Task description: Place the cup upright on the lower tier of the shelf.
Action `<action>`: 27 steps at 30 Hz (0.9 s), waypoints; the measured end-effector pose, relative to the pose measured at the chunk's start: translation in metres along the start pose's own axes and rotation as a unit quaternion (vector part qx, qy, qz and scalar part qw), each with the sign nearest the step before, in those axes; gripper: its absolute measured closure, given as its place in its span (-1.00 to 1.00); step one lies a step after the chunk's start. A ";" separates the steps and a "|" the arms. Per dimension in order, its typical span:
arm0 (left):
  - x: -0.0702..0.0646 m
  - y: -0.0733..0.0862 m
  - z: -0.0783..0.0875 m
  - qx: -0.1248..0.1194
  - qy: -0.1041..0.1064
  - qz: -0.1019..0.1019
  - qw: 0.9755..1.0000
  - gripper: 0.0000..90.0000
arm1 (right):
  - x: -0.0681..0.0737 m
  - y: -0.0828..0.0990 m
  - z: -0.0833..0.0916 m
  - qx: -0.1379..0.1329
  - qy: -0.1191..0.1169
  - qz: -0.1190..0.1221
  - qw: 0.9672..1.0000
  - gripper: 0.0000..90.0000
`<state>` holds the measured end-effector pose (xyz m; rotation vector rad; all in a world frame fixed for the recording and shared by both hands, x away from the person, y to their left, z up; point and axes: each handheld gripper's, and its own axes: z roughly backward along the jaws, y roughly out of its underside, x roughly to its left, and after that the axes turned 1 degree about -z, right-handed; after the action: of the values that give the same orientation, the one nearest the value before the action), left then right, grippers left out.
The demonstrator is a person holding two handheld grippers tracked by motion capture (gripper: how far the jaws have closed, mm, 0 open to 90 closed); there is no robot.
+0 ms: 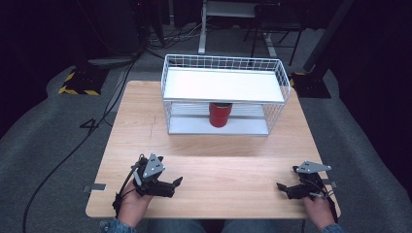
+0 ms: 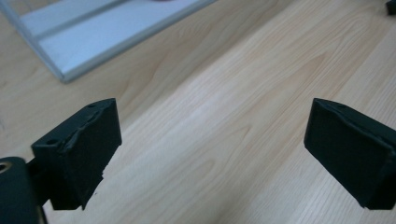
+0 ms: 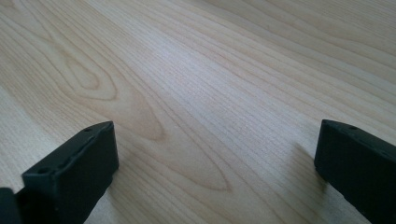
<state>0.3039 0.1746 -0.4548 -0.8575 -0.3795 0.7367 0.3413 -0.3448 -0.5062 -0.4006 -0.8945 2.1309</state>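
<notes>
**Two grippers rest near the table's front edge, red can far off in the rack**

On the left, the left gripper [image 1: 171, 184] lies low by the front edge of the wooden table [image 1: 145, 126]. A hand [image 1: 132, 206] holds it from below. In the left gripper view its two black jaws stand apart with only bare wood between them. They grasp nothing.

In the middle, farther back, a white wire rack [image 1: 224, 92] stands on the table. A red can [image 1: 220, 114] stands upright on its bottom shelf, under the white top shelf. The can is well apart from both grippers.

On the right, the right gripper [image 1: 286, 188] sits by the front edge too, held by the other hand [image 1: 318, 211]. In the right gripper view its jaws are spread wide over bare wood. They hold nothing.
</notes>
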 end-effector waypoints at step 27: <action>0.006 0.039 -0.032 0.093 -0.028 0.043 0.994 -0.94 | 0.001 0.001 0.001 0.001 0.003 -0.002 1.000 -1.00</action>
<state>0.3095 0.1789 -0.5054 -0.6807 -0.3199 0.8632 0.3402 -0.3450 -0.5060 -0.4034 -0.8890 2.1260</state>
